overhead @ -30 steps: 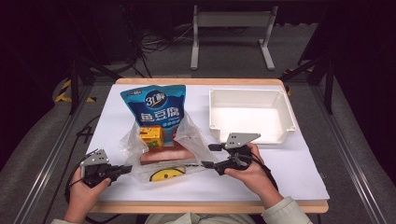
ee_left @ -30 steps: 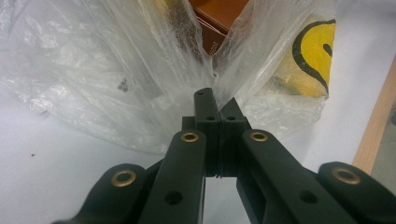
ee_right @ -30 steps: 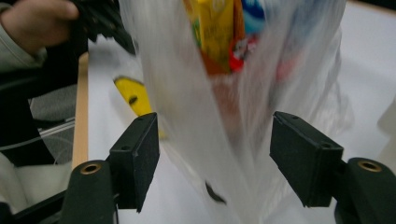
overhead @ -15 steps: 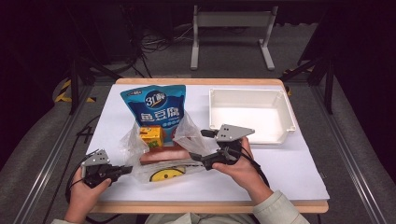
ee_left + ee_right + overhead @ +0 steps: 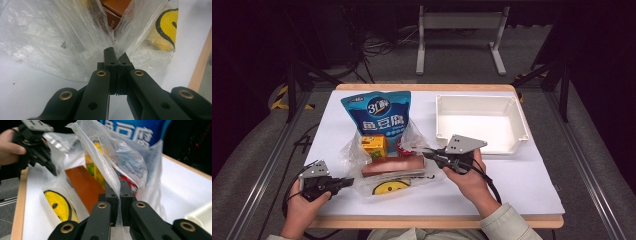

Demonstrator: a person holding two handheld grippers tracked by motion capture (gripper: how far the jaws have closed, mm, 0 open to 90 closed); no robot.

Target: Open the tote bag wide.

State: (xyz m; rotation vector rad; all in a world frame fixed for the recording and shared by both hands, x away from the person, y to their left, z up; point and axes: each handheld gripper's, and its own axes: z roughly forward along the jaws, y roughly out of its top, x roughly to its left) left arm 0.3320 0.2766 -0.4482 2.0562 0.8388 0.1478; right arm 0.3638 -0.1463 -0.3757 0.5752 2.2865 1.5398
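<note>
While both grippers clamp its film, 1 clear plastic bag (image 5: 384,172) lies at the table's (image 5: 522,185) 6 o'clock edge. The left gripper (image 5: 117,58) pinches the bag's 9 o'clock side, jaws closed on plastic. The right gripper (image 5: 119,185), jaws having just closed, nips the 3 o'clock side. Contents: 1 brown box (image 5: 394,165), 1 yellow carton (image 5: 374,145). At 12 o'clock: 1 blue pouch (image 5: 379,112); at 2 o'clock: 1 white tray (image 5: 517,120).

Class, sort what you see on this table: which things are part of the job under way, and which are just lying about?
In the job:
plastic bag, pinched by both grippers
left gripper
right gripper
brown box inside the bag
yellow carton inside the bag

Lying about:
blue pouch
white tray
</note>
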